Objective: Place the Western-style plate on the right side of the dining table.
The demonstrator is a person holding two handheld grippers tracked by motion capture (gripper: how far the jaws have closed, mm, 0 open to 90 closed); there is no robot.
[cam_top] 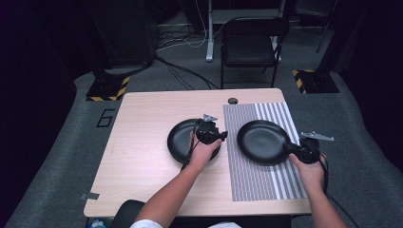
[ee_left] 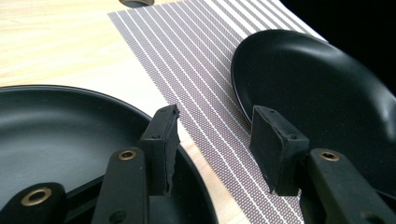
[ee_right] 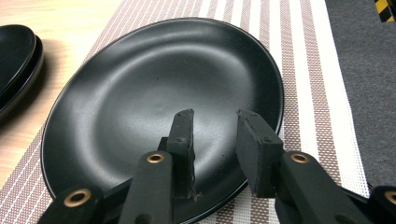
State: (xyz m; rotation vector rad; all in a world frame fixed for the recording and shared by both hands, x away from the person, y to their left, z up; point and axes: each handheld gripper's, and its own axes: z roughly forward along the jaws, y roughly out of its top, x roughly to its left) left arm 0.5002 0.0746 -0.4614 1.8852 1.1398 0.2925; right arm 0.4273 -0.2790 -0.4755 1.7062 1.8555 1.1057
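Two black plates [cam_top: 262, 141], a gripper [cam_top: 295, 148] at each.

Black left gripper [cam_top: 209, 130], brass-ringed screw holes; black right gripper [cam_top: 304, 149], grey three-cornered plate, trailing cable; white short sleeve

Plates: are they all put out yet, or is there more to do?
One black plate already lies on the striped placemat, with the open right gripper at its rim. The open left gripper hovers by the stacked plates on the bare table, which still wait.
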